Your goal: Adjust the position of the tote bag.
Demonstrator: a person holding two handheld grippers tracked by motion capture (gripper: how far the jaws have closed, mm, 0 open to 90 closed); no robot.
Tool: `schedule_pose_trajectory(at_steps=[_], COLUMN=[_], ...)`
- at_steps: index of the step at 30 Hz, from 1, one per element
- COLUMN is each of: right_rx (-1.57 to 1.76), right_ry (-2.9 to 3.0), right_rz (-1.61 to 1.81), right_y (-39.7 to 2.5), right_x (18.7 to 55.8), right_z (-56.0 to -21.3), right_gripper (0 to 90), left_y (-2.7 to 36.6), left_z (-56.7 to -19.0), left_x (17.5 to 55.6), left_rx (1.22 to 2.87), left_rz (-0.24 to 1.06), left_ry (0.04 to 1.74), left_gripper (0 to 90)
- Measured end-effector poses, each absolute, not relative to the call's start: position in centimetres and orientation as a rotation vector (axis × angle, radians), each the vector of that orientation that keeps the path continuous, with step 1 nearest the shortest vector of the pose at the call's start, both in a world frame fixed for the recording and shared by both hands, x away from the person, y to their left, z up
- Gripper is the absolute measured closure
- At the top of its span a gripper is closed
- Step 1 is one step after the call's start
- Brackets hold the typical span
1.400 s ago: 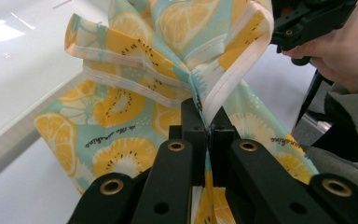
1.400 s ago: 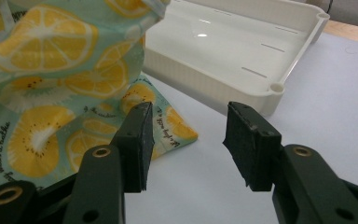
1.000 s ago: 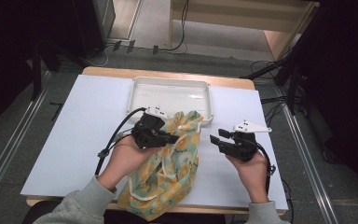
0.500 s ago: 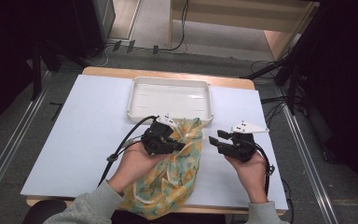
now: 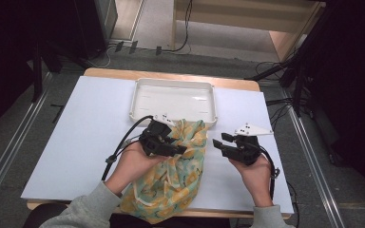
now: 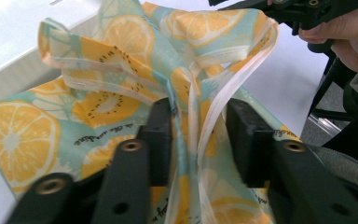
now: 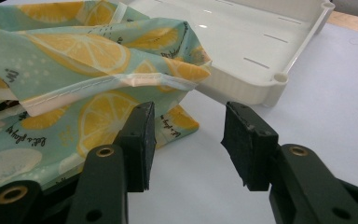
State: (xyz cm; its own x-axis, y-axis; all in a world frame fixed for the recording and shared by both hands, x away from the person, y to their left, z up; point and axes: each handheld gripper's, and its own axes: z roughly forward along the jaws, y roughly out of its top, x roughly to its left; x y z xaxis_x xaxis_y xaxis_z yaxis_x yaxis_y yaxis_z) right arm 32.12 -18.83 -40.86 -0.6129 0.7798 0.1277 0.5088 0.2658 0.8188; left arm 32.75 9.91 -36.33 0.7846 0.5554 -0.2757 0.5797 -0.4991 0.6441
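- Where the lemon-print cloth bag (image 5: pixel 171 175) lies on the pale surface (image 5: pixel 76 142), spread from just below the white tray (image 5: pixel 173 97) down to the near edge, rumpled at its upper end.
- Left hand-held gripper (image 5: pixel 178 151) over the upper part of the bag, pointing toward the right hand, cable (image 5: pixel 123 142) trailing off to the left.
- Seen from the left gripper view: jaws apart, a bunched fold of the bag (image 6: pixel 121 93) with its pale hem strips (image 6: pixel 205 135) standing between the two pads; cannot tell whether either pad presses the cloth.
- Left hand (image 5: pixel 130 164) resting on the bag, sleeve grey.
- Right hand-held gripper (image 5: pixel 218 143) just beside the bag's right edge, above bare surface, held in the right hand (image 5: pixel 252 166).
- Seen from the right gripper view: jaws apart with nothing between them; bag's corner (image 7: pixel 182 121) just behind the left pad, tray's near corner (image 7: pixel 279 79) beyond the gap.
- Bag's top edge touching or overlapping the tray's front rim, seen from the high view.
- Tray sitting at the far middle of the surface.
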Motion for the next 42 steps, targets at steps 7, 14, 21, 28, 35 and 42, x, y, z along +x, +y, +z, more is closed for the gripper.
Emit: schedule_pose_trajectory(at_steps=[7, 14, 21, 28, 35, 42], right_rx=[1.178, 1.185, 1.192, 1.187, 1.186, 1.187], right_ry=[2.238, 2.235, 2.237, 2.239, 2.259, 2.262], right_rz=[1.278, 1.284, 1.299, 1.319, 1.327, 1.325], right_y=[-18.9, -19.0, -19.1, -19.1, -18.9, -18.7], right_x=[32.1, 32.1, 32.1, 32.0, 31.9, 31.6], right_z=[-40.8, -40.8, -40.7, -40.4, -40.2, -39.6], right_gripper=[55.0, 54.4, 54.1, 52.2, 48.3, 48.3], left_y=[10.1, 10.7, 11.9, 13.7, 15.9, 17.8], left_z=[-36.1, -35.4, -34.3, -33.5, -33.6, -34.4], left_x=[32.8, 33.0, 33.0, 32.9, 32.8, 32.8], left_rx=[2.212, 2.222, 2.209, 2.202, 2.188, 2.171], left_rz=[-0.016, -0.014, 0.02, 0.07, 0.098, 0.101], left_ry=[0.802, 0.785, 0.785, 0.779, 0.805, 0.835], left_gripper=[38.3, 35.7, 35.4, 35.0, 34.6, 34.6])
